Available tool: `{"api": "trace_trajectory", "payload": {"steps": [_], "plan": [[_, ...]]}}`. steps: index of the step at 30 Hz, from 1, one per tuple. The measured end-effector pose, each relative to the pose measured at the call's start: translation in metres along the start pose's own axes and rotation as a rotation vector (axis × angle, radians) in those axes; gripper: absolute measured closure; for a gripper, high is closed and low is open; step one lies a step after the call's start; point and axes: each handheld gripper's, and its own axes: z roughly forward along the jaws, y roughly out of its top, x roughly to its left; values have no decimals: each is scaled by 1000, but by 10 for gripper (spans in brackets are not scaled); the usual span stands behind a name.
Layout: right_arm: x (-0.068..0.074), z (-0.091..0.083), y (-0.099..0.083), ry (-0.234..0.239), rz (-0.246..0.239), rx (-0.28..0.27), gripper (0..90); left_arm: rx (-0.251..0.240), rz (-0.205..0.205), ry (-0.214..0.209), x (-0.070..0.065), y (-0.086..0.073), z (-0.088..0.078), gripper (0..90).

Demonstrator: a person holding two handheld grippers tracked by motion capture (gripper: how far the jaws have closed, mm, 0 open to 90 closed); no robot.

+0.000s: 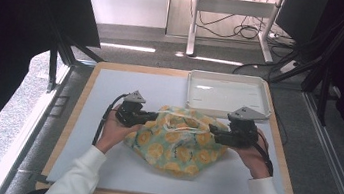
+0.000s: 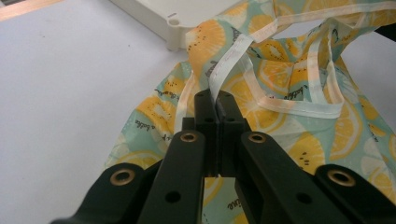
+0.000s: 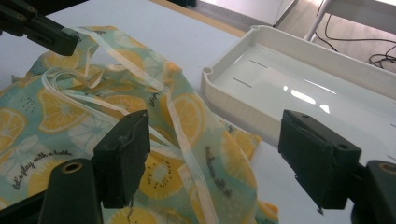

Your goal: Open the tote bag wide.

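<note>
A crumpled cloth with a lemon-slice print on pale green (image 1: 177, 140) lies in the middle of the white table, with pale ribbon ties (image 2: 243, 46) running over it. My left gripper (image 1: 153, 118) is at the cloth's left edge, shut on one ribbon tie (image 2: 217, 100). My right gripper (image 1: 213, 130) is at the cloth's right edge, its jaws wide apart (image 3: 212, 154) above the cloth (image 3: 187, 116) and a ribbon (image 3: 187, 144), gripping nothing. The left gripper's jaw tip (image 3: 56, 39) holds a ribbon at the top left of the right gripper view.
A white rectangular tray (image 1: 228, 95) sits at the back right of the table, its near edge touching the cloth (image 3: 261, 74). The table's wooden rim (image 1: 75, 109) frames the white surface. Desk legs and cables lie on the floor beyond.
</note>
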Motion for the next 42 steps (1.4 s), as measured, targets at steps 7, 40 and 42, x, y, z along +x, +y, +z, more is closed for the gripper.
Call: {"api": "trace_trajectory", "payload": {"steps": [7, 40, 42], "plan": [[5, 16, 16, 19, -18, -2, 271, 3, -1, -1, -1, 0, 0, 900], [7, 67, 0, 63, -79, 200, 754, 12, -6, -14, 0, 0, 0, 897], [6, 68, -1, 72, -76, 208, 794, 14, -5, -15, 1, 0, 0, 897]]}}
